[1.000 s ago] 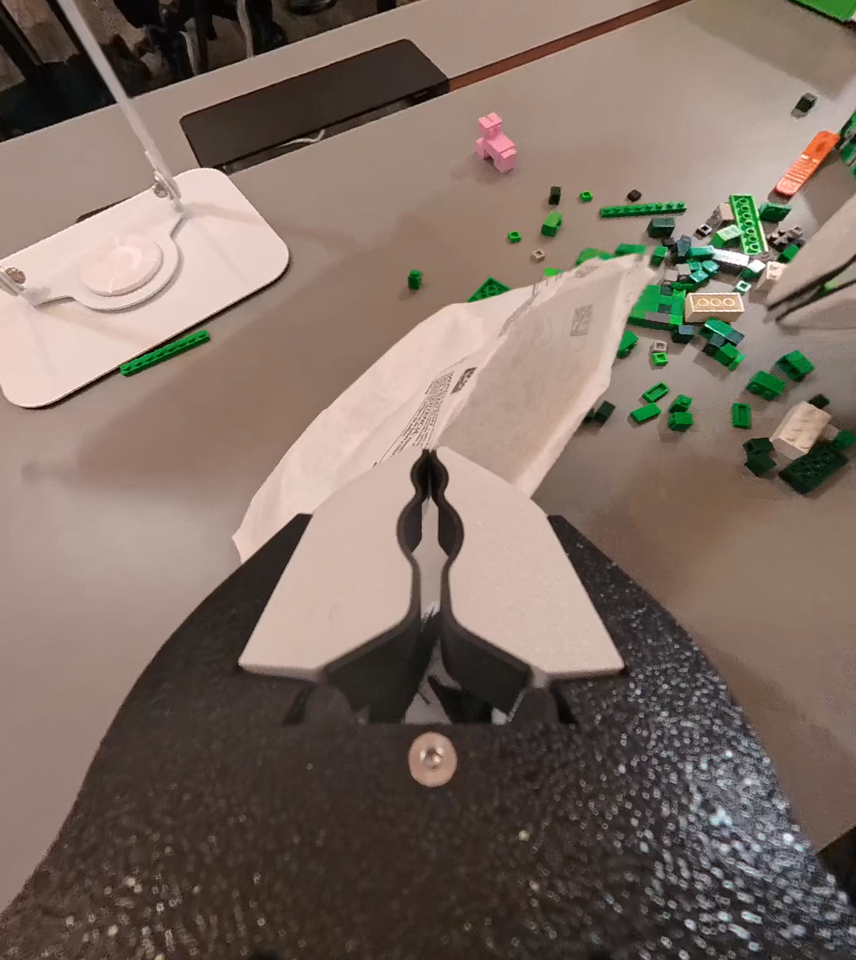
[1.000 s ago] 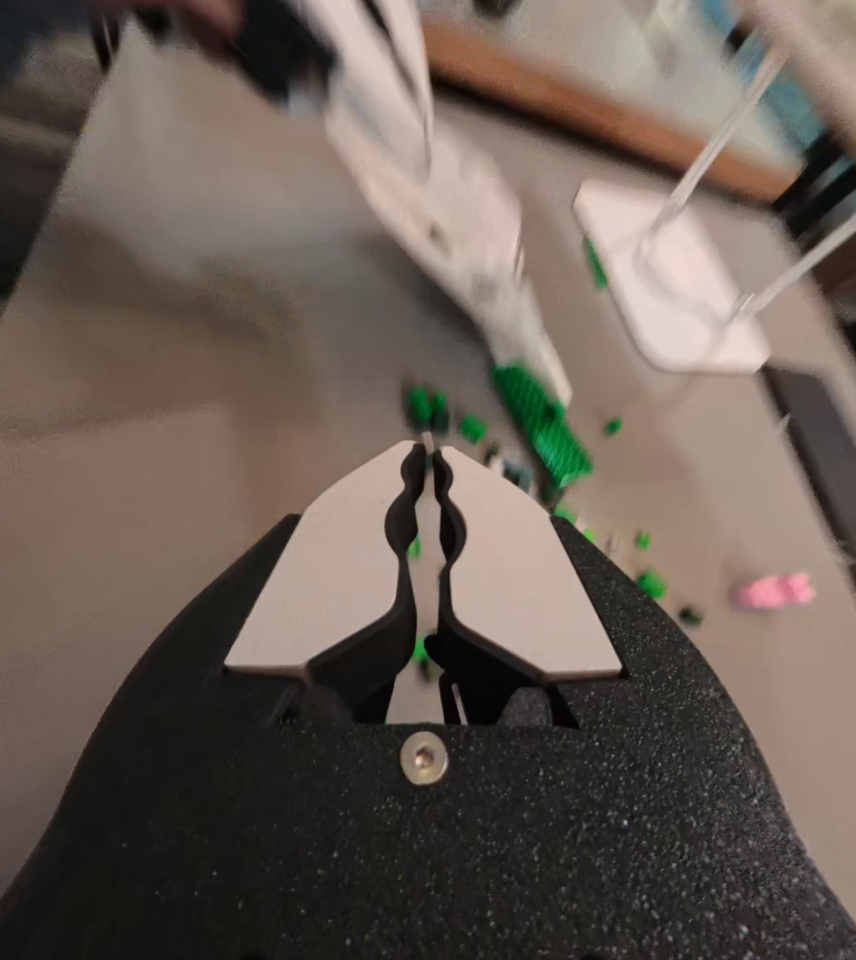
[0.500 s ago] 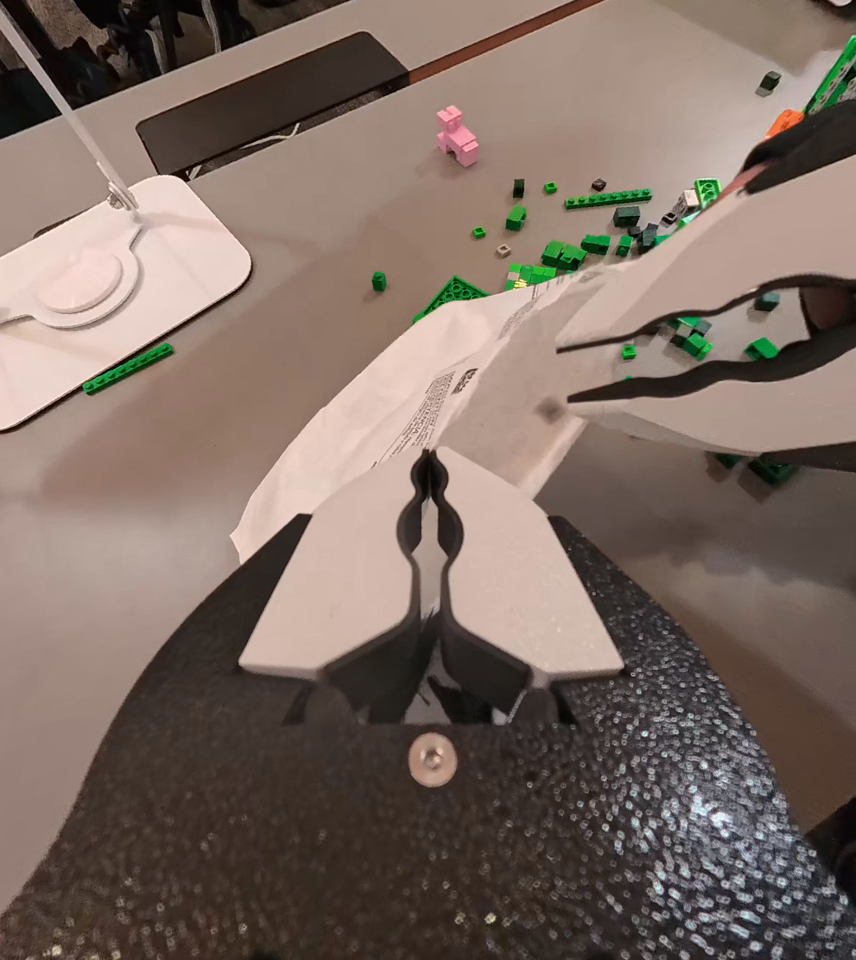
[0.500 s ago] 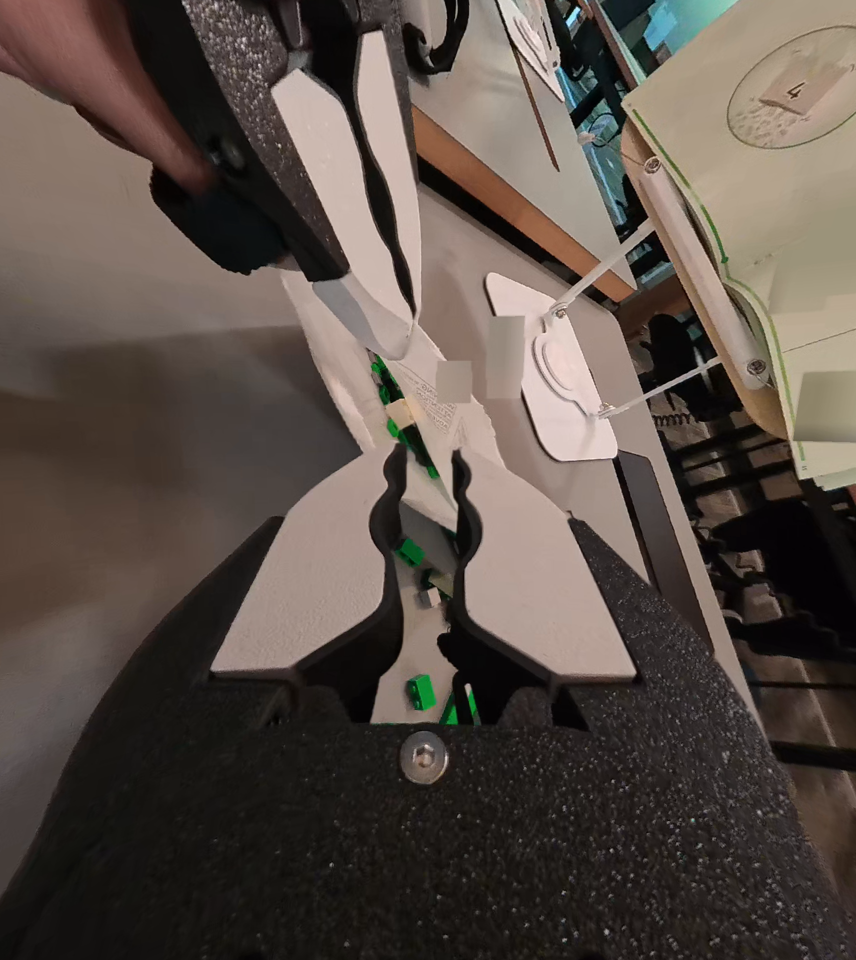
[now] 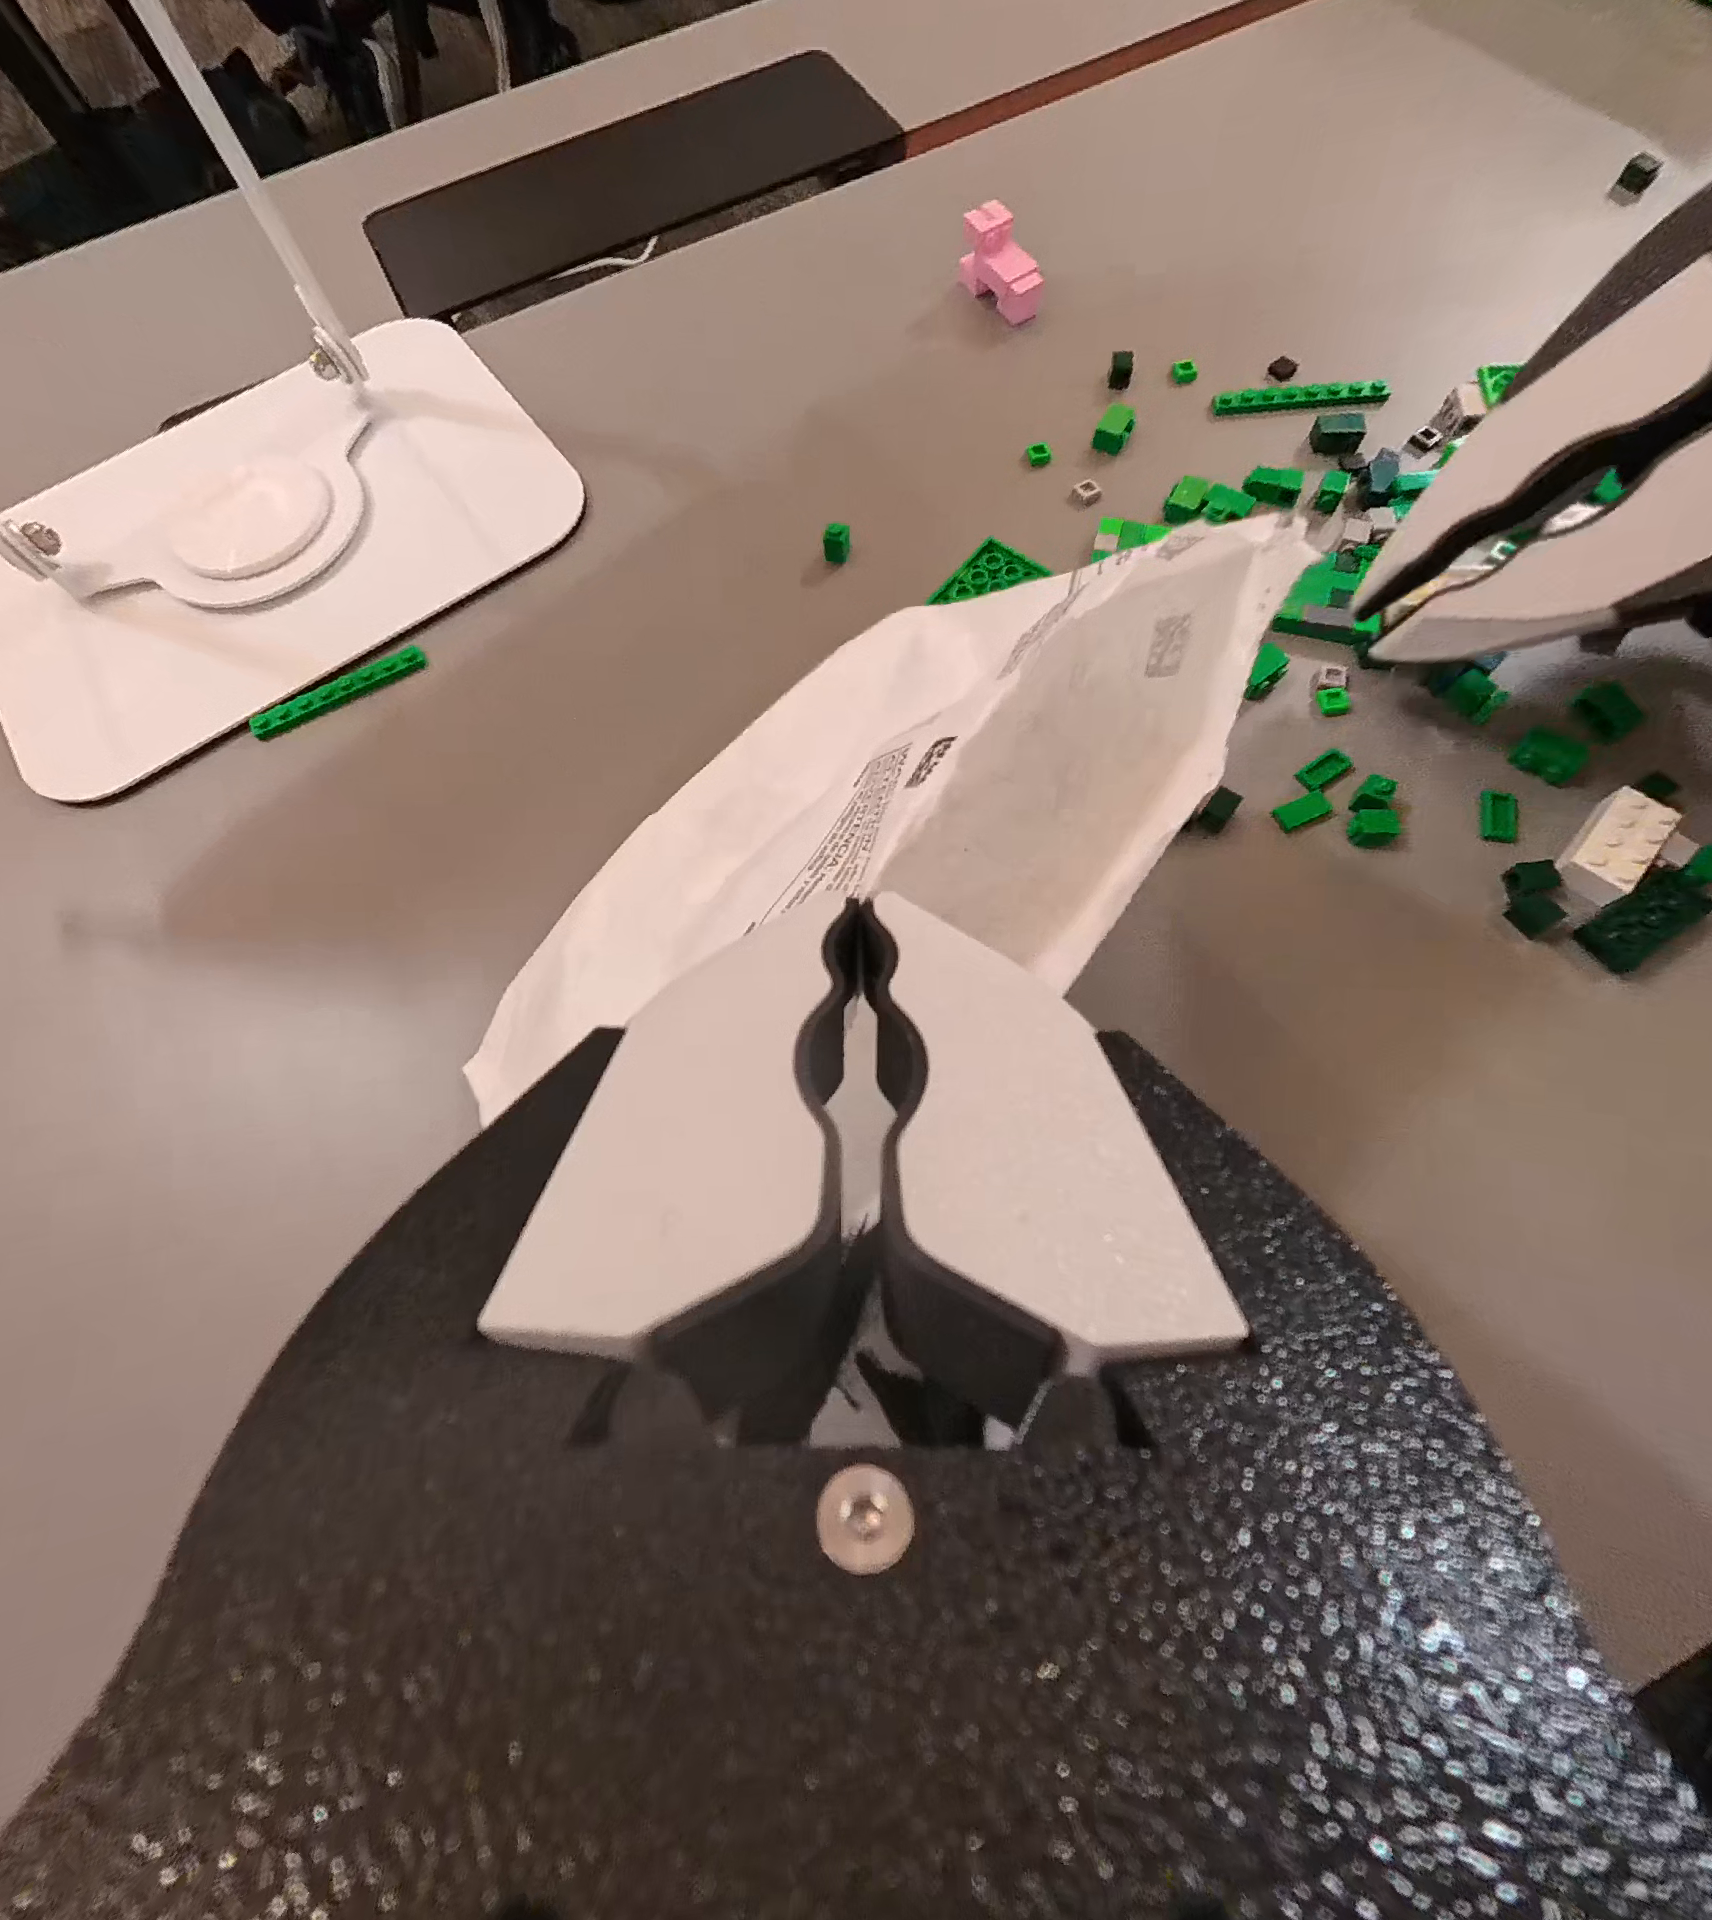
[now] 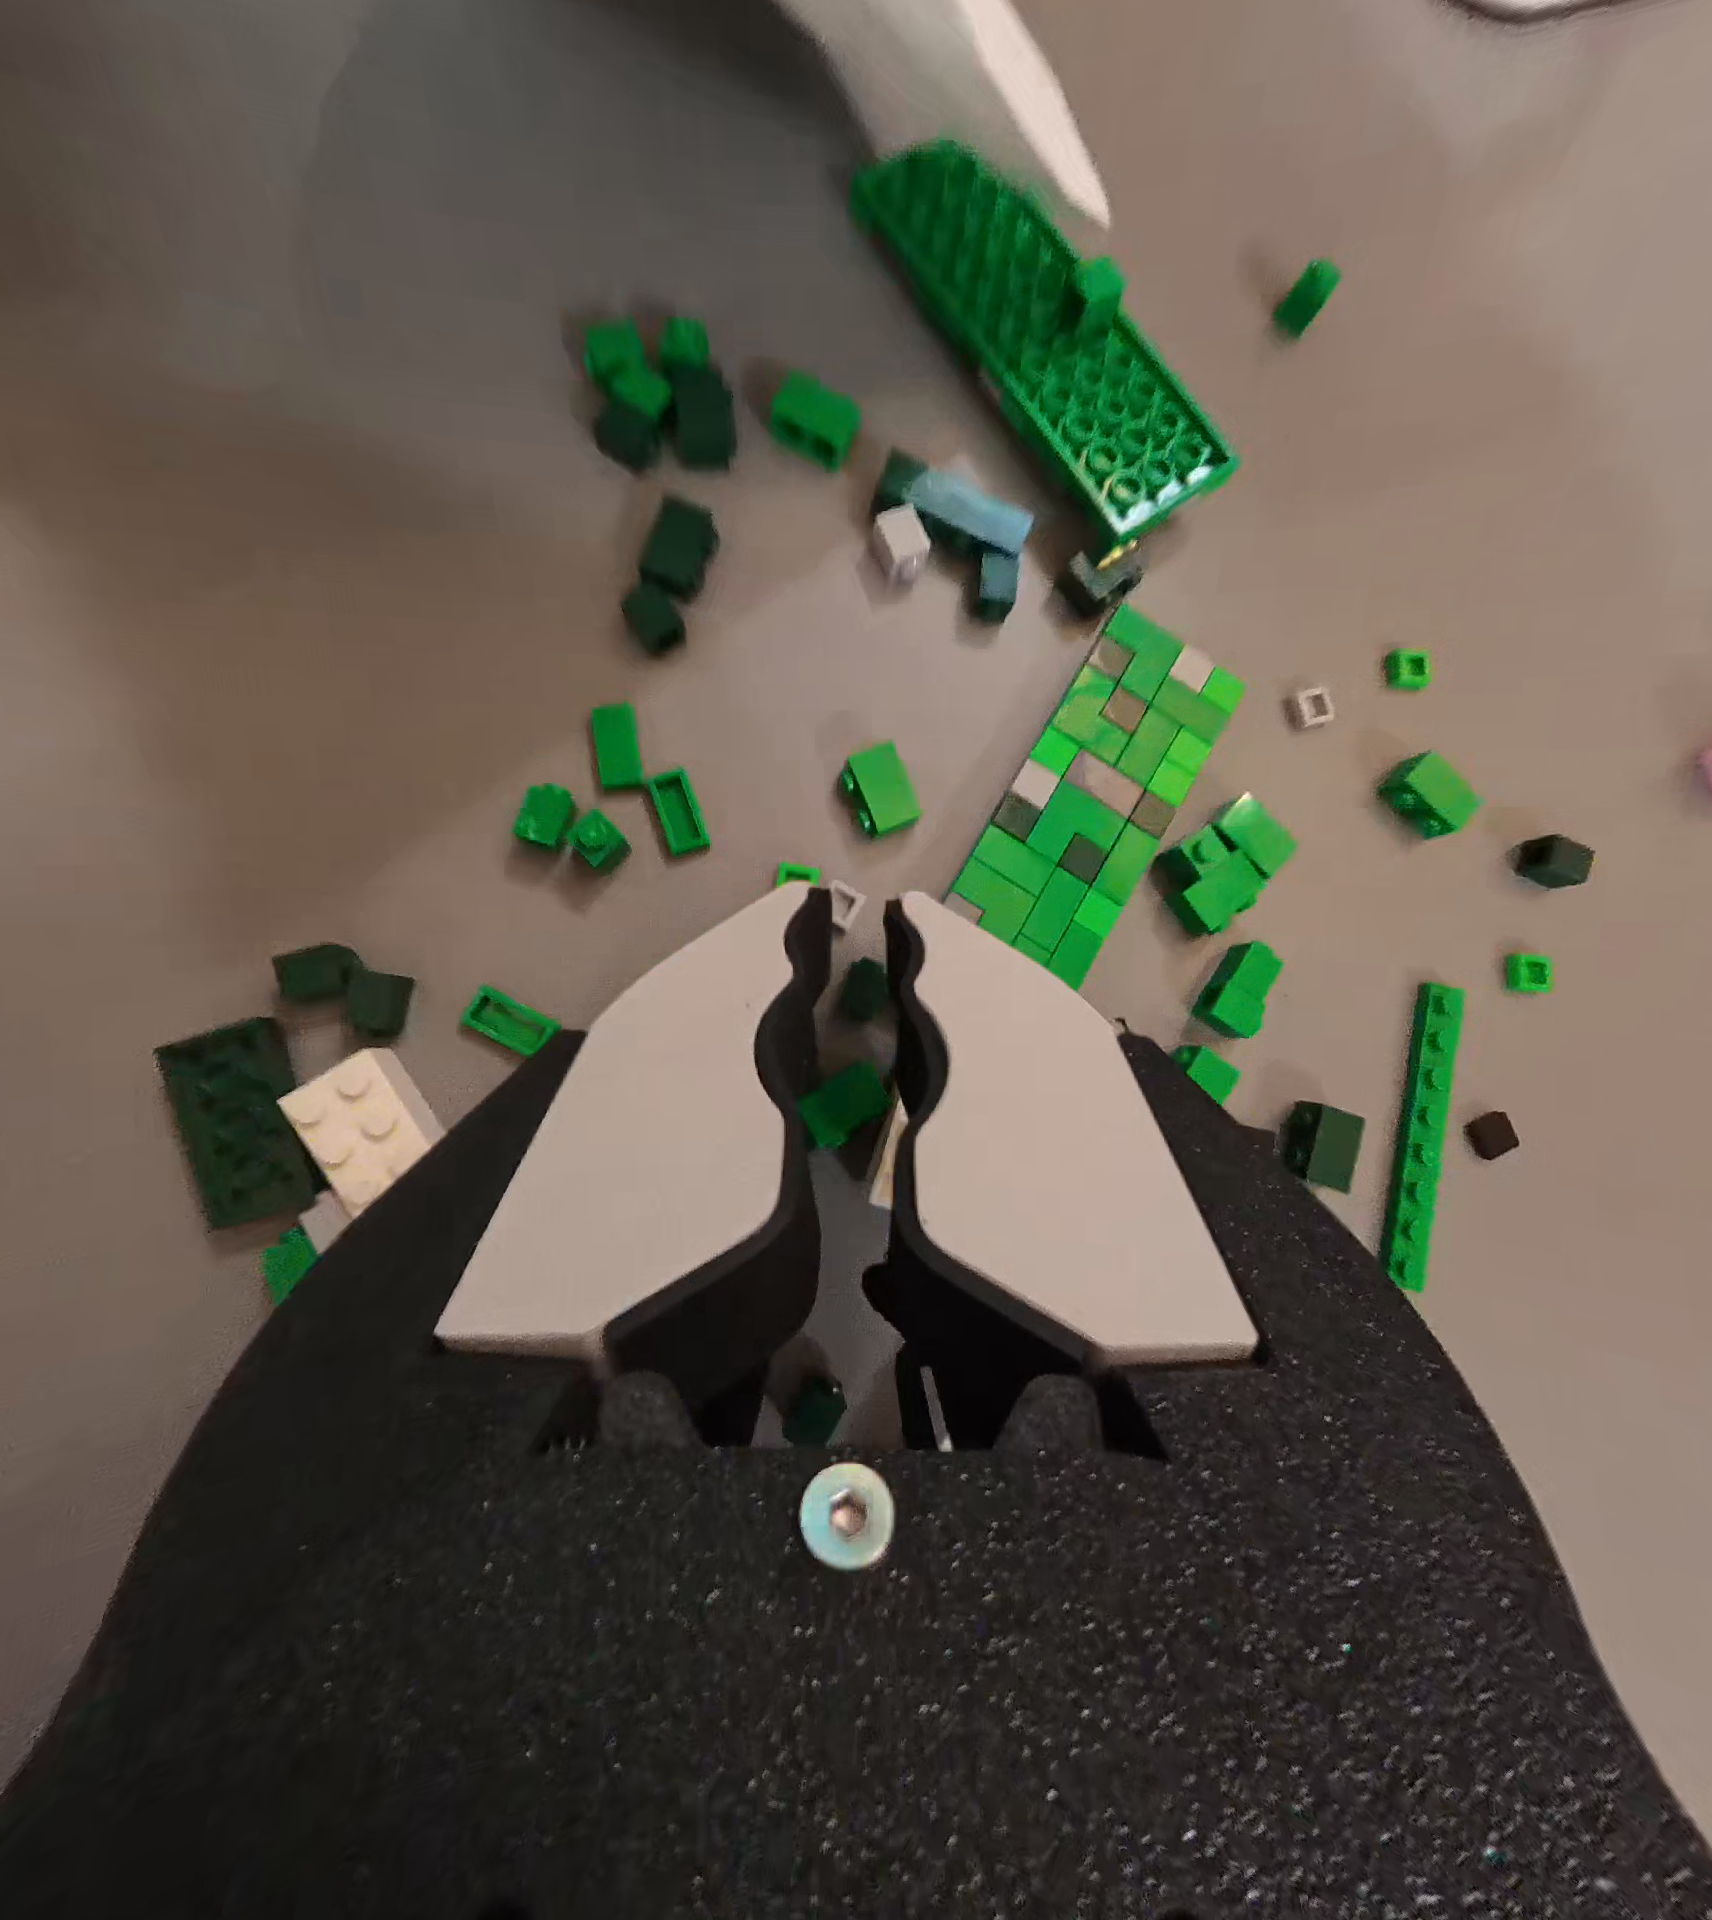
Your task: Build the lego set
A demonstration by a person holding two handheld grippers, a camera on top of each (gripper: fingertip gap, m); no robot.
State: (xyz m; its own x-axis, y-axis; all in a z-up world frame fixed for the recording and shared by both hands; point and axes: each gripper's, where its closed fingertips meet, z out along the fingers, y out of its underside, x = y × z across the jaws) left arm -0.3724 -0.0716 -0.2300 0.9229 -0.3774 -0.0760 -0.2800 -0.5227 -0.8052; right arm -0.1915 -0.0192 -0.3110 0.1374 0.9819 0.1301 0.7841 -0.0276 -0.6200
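My left gripper (image 5: 857, 914) is shut on the lower end of a white paper bag (image 5: 987, 769) and holds it slanted above the grey table. The bag's open mouth points at the scattered green bricks (image 5: 1351, 800). My right gripper (image 6: 850, 909) hovers over the brick pile, pointing down, with its jaws a narrow gap apart and nothing held. It also shows in the left wrist view (image 5: 1371, 623) just past the bag's mouth. Below it lie a tiled green patterned plate (image 6: 1101, 790), a large studded green plate (image 6: 1039, 343), a white brick (image 6: 353, 1132) and a tiny grey piece (image 6: 844, 899).
A pink pig figure (image 5: 1003, 260) stands at the back of the table. A white stand base (image 5: 260, 540) with thin rods sits at the left, with a long green plate (image 5: 338, 691) by its edge. A black panel (image 5: 623, 177) is set into the table behind it.
My right gripper swung away from the bag's mouth and down over the brick pile, its jaws narrower than half a second ago. My left gripper still holds the bag.
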